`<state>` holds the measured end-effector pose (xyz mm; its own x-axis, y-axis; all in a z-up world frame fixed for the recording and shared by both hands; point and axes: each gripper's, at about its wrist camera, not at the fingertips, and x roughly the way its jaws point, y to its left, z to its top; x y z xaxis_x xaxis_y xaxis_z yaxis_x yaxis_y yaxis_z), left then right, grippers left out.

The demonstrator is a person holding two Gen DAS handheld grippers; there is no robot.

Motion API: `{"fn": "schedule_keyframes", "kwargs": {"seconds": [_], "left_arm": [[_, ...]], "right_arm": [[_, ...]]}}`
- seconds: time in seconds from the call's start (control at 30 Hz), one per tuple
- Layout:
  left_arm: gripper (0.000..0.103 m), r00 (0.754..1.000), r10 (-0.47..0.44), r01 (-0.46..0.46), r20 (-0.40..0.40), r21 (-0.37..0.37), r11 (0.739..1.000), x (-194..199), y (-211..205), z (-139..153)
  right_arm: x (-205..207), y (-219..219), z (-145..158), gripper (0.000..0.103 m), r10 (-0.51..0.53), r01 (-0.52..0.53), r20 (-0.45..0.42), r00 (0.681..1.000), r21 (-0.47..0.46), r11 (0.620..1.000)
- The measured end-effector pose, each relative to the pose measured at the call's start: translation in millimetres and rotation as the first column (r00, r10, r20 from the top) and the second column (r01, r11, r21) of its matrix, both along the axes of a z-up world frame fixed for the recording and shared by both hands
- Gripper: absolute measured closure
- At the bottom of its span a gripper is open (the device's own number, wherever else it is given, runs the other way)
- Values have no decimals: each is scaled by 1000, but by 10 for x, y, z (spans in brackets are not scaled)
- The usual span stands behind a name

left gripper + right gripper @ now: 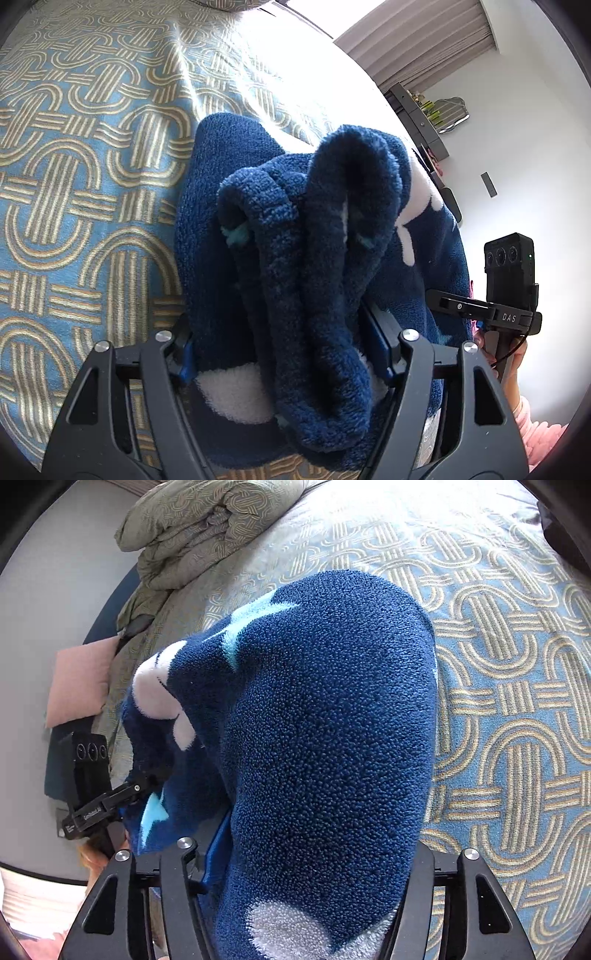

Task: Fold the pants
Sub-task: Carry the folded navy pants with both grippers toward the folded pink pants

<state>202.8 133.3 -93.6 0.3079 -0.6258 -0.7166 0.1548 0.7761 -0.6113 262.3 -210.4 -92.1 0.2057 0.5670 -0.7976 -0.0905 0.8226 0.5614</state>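
Navy fleece fills both wrist views: the pants [295, 280], thick plush with white and pale blue shapes, are bunched up between both tools over the blue and tan patterned bedspread [74, 184]. The left gripper [284, 354] is clamped on a thick gathered ridge of the fleece, which runs from its jaws toward twelve o'clock, the hem-like edge curling at the top. The right gripper [306, 856] is likewise closed around a fat roll of the same fabric that hides most of its jaws and bulges toward twelve o'clock.

By my reading, the step in hand is the pick-up for a fold: both tools have a grip, and the cloth looks raised off the bed at the held parts, though its far end seems to rest on the bedspread. The next move calls for carrying both held portions together, level with each other, across the rest of the garment and laying them down flat before letting go; the fleece is bulky and may slump or roll unevenly.

Both tools tilt steeply down toward the bed. Each one shows in the other's view, at three o'clock and at eight o'clock, so they work side by side.
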Motion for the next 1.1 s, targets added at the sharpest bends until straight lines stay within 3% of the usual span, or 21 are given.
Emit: {"fn": "schedule_keyframes", "kwargs": {"seconds": [0.13,0.67,1.1], "left_arm": [[37,999,8,-8,34,-10,1000,-57,9,166],[37,989,23,-15,145,-56,998,-332,176,735],[37,969,-111,112,221,8,994,-593,-616,1197]], "right_arm": [[-72,-33,136,53,-17,17,24,1000,18,1000],[-482,-13,818,53,6,-8,198,980,8,1000],[-1187,-716,1081,53,-93,80,280,956,56,995]]}}
